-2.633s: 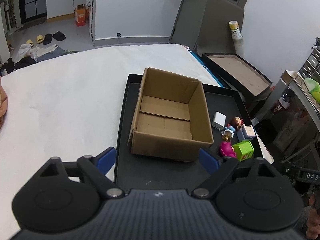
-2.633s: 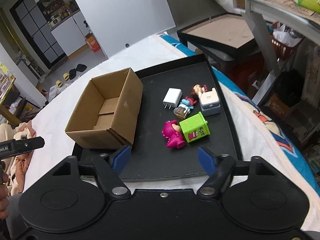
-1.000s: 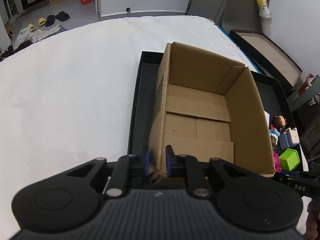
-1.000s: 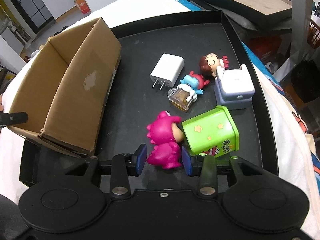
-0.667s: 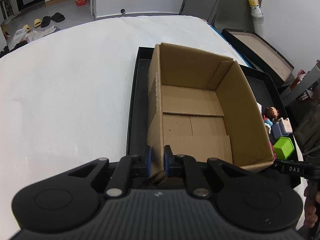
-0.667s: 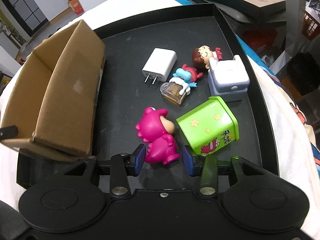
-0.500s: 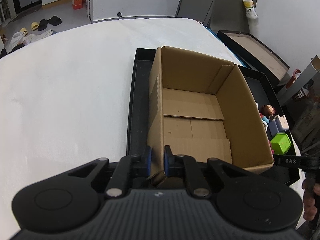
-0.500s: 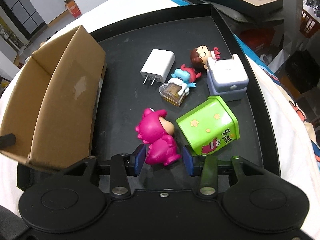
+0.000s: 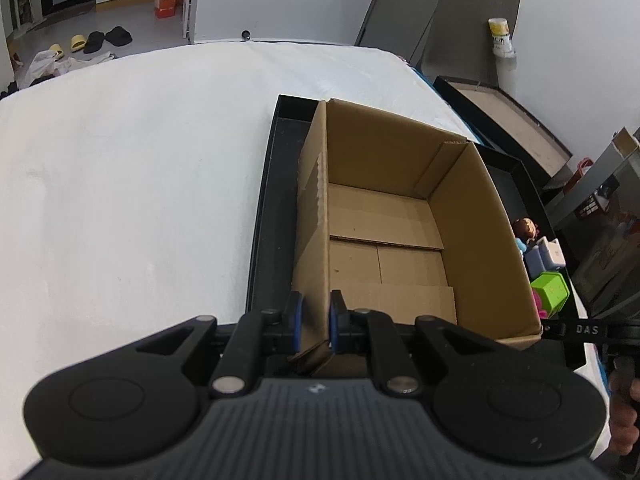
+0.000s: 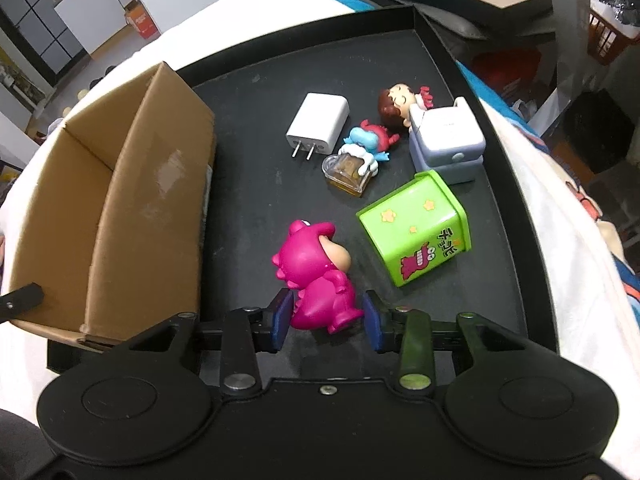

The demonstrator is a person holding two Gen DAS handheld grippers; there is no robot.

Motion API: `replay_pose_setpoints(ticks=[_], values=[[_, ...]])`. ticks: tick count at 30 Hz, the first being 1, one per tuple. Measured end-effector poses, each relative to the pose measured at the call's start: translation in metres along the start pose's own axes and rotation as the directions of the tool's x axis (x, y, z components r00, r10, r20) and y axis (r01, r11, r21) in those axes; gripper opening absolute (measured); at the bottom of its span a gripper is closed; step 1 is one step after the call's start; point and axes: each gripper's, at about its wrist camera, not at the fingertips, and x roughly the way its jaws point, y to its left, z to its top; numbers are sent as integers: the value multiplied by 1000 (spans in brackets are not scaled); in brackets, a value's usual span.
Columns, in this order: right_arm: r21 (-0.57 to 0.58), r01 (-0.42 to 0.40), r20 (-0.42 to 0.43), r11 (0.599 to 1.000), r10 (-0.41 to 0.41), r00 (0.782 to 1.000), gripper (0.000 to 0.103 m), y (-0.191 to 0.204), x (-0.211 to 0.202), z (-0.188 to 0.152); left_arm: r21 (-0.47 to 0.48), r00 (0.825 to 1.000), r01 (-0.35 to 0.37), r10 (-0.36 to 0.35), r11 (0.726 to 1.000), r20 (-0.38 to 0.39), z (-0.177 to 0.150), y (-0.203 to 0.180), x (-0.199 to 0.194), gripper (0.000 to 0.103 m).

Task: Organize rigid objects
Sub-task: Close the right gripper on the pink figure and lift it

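An open, empty cardboard box (image 9: 400, 220) stands on a black tray (image 9: 276, 184). My left gripper (image 9: 315, 326) is shut on the box's near left corner wall. In the right wrist view the box (image 10: 132, 200) is at the left of the tray (image 10: 516, 216). My right gripper (image 10: 326, 320) is shut on a pink dinosaur figure (image 10: 316, 276). Beside it lie a green toy box (image 10: 420, 228), a white charger (image 10: 318, 126), a small blue-and-red figure on a clear base (image 10: 360, 152), a brown-haired doll (image 10: 396, 102) and a pale lilac box (image 10: 448, 146).
The tray sits on a white cloth-covered surface (image 9: 132, 184). A second dark tray with a brown lining (image 9: 516, 120) stands beyond the far right edge. A metal shelf frame (image 10: 560, 4) and clutter stand to the right. Slippers lie on the floor far back (image 9: 96, 38).
Both grippers closed from open: the left onto the box's corner, the right onto the pink dinosaur. In the last half second little has moved; the green toy box sits slightly apart from the dinosaur.
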Motion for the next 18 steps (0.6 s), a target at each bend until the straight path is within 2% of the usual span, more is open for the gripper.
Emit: replay_pose_setpoints(ticks=[6, 18], values=[[-26, 8, 33, 1000, -7, 999, 38, 8, -20, 3, -8, 999, 24, -23, 1000, 37, -9, 5, -2, 13], [-109, 6, 117, 994, 7, 993, 38, 51, -61, 27, -33, 999, 33, -33, 999, 11, -4, 6, -2, 14]])
